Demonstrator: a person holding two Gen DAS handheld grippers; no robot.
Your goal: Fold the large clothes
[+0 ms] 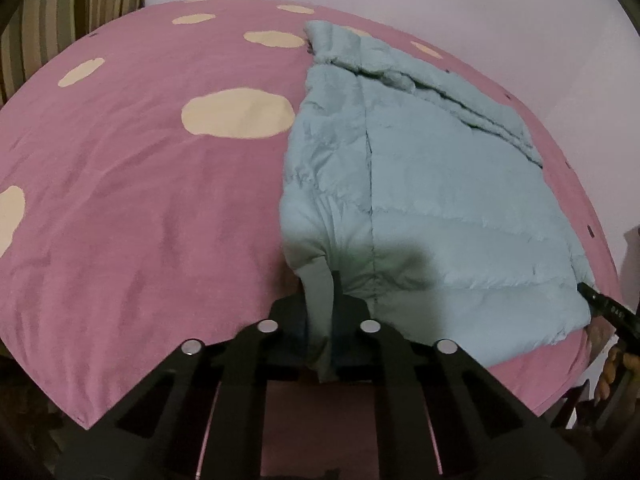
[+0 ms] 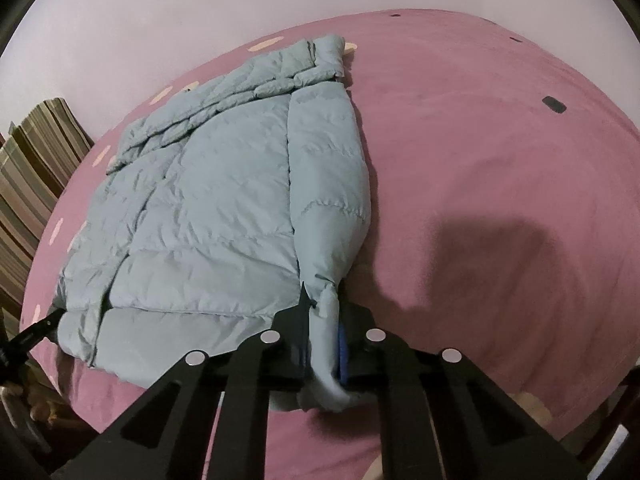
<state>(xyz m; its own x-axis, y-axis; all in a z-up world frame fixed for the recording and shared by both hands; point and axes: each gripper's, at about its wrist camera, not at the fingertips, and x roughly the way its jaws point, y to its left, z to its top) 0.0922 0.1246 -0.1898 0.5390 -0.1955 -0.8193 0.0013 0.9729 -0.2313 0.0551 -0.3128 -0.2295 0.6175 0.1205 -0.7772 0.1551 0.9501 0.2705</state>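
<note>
A pale blue puffer jacket (image 1: 432, 200) lies flat on a pink bed cover (image 1: 140, 208), collar at the far end, sleeves folded along its sides. My left gripper (image 1: 320, 300) is shut on the cuff (image 1: 318, 312) of the jacket's left sleeve at the near hem. In the right wrist view the jacket (image 2: 208, 208) fills the left half, and my right gripper (image 2: 326, 320) is shut on the cuff (image 2: 326, 340) of the right sleeve (image 2: 328, 184). The right gripper's tip also shows in the left wrist view (image 1: 608, 308) at the jacket's near right corner.
The pink cover has cream blotches (image 1: 236, 114) on its left part. A striped curtain (image 1: 60, 20) hangs at the far left. A pale wall (image 2: 160, 8) stands behind the bed. The cover's near edge (image 1: 88, 424) drops off close to the grippers.
</note>
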